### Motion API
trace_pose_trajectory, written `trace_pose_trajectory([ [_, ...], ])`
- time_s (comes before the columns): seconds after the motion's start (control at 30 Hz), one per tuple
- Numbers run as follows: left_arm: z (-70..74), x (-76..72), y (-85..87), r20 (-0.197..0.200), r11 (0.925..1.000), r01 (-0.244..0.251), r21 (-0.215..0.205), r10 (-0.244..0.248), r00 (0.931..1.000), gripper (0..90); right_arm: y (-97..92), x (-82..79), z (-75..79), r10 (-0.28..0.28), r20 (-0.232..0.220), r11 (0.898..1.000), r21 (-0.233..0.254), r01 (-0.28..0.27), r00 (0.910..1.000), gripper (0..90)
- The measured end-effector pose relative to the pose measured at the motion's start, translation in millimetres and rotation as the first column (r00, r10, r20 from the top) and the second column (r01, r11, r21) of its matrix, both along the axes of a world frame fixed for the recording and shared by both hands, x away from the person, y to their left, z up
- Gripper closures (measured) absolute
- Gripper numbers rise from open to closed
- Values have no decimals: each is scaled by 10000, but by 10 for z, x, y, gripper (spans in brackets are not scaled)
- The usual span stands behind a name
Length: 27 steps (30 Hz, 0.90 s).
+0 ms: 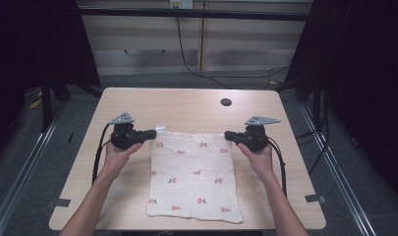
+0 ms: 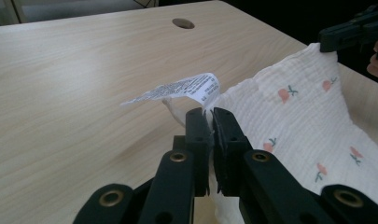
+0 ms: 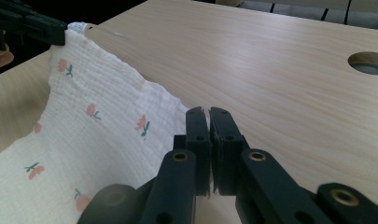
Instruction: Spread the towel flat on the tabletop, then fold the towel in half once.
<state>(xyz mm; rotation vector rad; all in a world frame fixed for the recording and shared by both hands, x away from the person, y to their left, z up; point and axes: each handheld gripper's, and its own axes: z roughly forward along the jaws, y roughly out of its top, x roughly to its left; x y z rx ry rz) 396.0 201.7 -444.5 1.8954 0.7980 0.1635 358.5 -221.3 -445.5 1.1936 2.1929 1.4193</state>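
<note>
With each hand-held gripper, left (image 1: 152, 132) and right (image 1: 229, 135), clamped on a far corner of the cream, flower-printed muslin cloth (image 1: 194, 172), uneven lifting could tug one thin corner free.

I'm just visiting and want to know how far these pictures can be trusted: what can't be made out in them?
- Care label: print too small and blurred, left gripper view.
- Cloth corners: pinched inside the left claw and right claw, covered by the jaws.
- Cloth's near edge: cut off at the bottom of both gripper views.
- Underside of the cloth: hidden by the cloth itself, high view.
- Round hole in the table: dark inside.
</note>
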Motion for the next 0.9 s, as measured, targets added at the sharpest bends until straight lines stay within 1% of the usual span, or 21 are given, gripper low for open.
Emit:
trace_pose_trajectory([
  [0.03, 12, -11, -3, -5, 10000, -10, -57, 10, 10000, 857, -1, 3, 14, 12, 21, 10000, -15, -12, 10000, 873],
  [0.1, 39, -18, -4, 77, 10000, 27, -29, -27, 10000, 857, 1, 8, 48, 10, 112, 10000, -50, -9, 9999, 873],
  [0.13, 47, -22, -4, 61, 9999, 28, -106, -27, 10000, 857, 4, 8, 60, 4, 102, 10000, -56, -4, 9999, 873],
  [0.17, 56, -26, -6, 75, 10000, 40, -14, -40, 10000, 857, 7, 13, 74, 14, 140, 9999, -104, -13, 9999, 873],
  [0.23, 72, -36, -4, 100, 10000, -1, 43, 1, 9999, 857, 10, 15, 107, 41, 165, 9999, -145, -38, 9999, 873],
  [0.43, 155, -23, 17, 189, 9997, -138, -217, 142, 9997, 857, -8, 28, 197, 2, 319, 9998, -207, 4, 9995, 873],
  [0.63, 255, -29, -43, 355, 9999, -27, -115, 31, 9994, 858, -10, 32, 258, -5, 441, 9997, -232, 15, 9990, 873],
  [0.67, 266, -27, -47, 405, 9999, -40, -106, 44, 9992, 858, -9, 32, 264, -4, 458, 9998, -210, 14, 9990, 873],
  [0.7, 276, -24, -54, 371, 9998, -88, -162, 94, 9993, 857, -11, 32, 272, 15, 453, 9998, -202, -6, 9990, 873],
  [0.77, 293, -7, -56, 402, 9999, -113, -86, 116, 9991, 857, -14, 37, 284, -4, 474, 9997, -224, 15, 9989, 873],
  [0.9, 333, 37, -44, 402, 9997, -229, -109, 233, 9989, 858, -29, 62, 324, -36, 512, 9997, -246, 48, 9987, 874],
])
